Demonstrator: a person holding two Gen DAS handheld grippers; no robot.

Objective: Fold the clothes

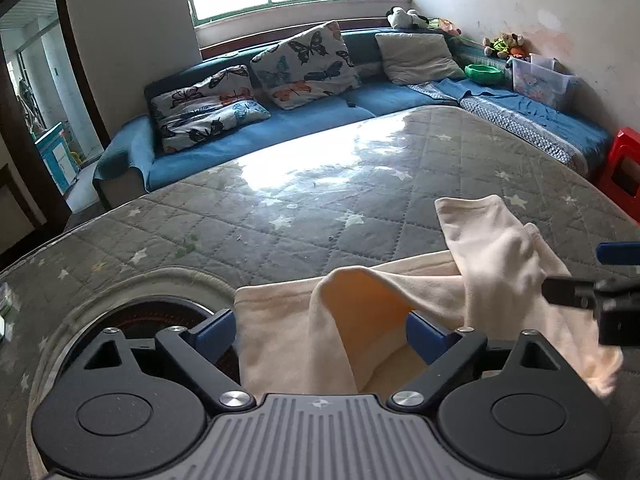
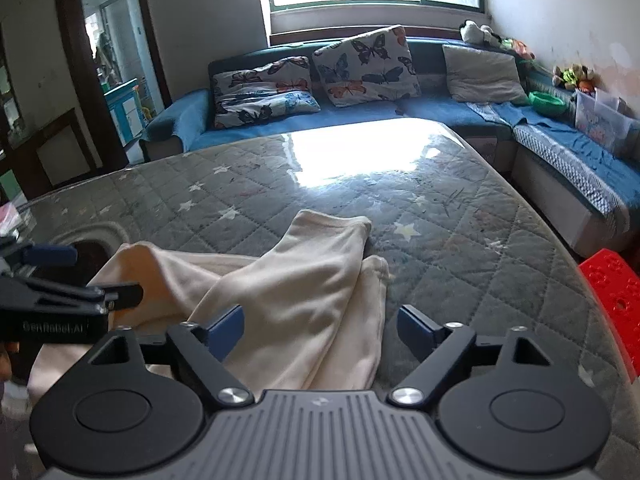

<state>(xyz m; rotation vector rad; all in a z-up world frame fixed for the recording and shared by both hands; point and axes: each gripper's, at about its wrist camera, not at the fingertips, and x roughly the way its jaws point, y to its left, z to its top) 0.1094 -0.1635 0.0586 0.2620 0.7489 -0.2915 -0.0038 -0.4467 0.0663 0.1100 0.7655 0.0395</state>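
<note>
A cream garment (image 1: 360,320) lies crumpled on the grey quilted table cover (image 1: 280,208), with a raised fold in its middle and one part stretched away to the right. It also shows in the right wrist view (image 2: 304,288). My left gripper (image 1: 320,332) is open, its blue-padded fingers on either side of the raised fold, holding nothing. My right gripper (image 2: 320,330) is open above the garment's near right part, holding nothing. The right gripper also shows at the right edge of the left wrist view (image 1: 600,280), and the left gripper at the left edge of the right wrist view (image 2: 72,276).
A round opening (image 1: 160,312) in the cover sits left of the garment. A blue corner sofa (image 1: 320,112) with butterfly cushions (image 1: 304,64) runs behind and to the right. A red stool (image 2: 612,292) stands at the table's right edge. A doorway (image 2: 112,80) is at left.
</note>
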